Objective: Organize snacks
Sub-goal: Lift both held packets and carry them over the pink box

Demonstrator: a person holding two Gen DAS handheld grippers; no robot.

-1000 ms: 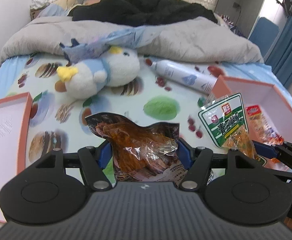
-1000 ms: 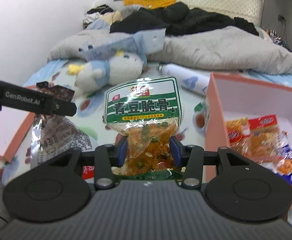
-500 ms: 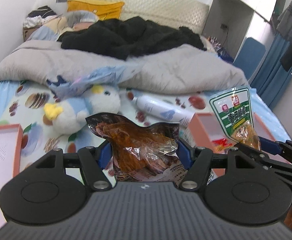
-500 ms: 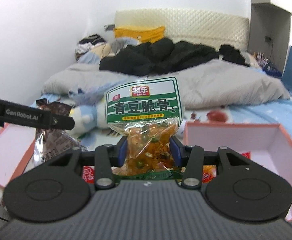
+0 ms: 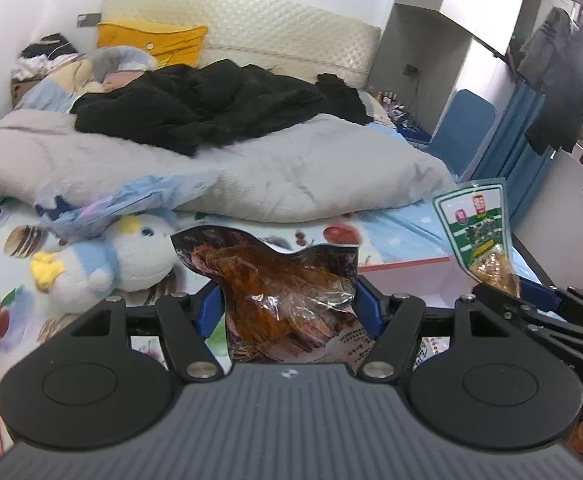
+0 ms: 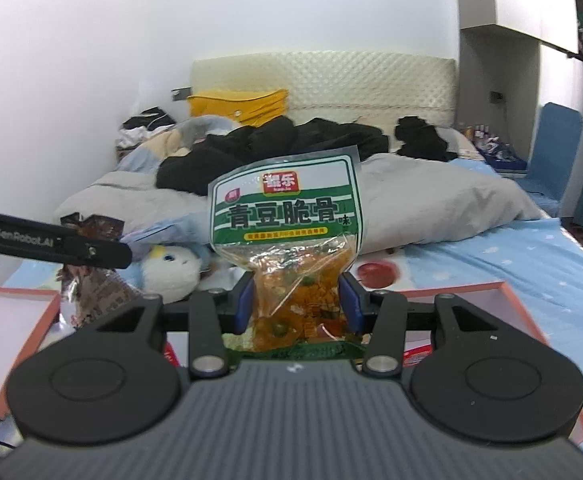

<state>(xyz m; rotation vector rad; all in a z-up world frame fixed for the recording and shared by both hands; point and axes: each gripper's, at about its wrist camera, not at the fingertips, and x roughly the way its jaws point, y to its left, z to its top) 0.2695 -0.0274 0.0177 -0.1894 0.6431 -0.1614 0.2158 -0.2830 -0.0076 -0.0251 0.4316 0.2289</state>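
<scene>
My left gripper (image 5: 287, 304) is shut on a brown snack bag (image 5: 279, 280) and holds it up above the bed. My right gripper (image 6: 297, 300) is shut on a green-and-white snack bag (image 6: 287, 216) with orange pieces inside. The green bag also shows at the right of the left wrist view (image 5: 477, 232). The brown bag and the left gripper's finger (image 6: 55, 240) show at the left of the right wrist view. The pink box (image 6: 503, 300) lies under and right of the right gripper; its contents are mostly hidden.
A pink box lid (image 6: 15, 320) lies at the left on the bed. A white and blue plush bird (image 5: 103, 256) lies on the patterned sheet. A grey duvet (image 5: 291, 168) and black clothes (image 5: 211, 104) fill the far bed. A blue chair (image 6: 555, 148) stands at the right.
Both grippers have risen and tilted up with their bags still held. The views now look along the bed toward the headboard and wall. The box has dropped low in the frames.
</scene>
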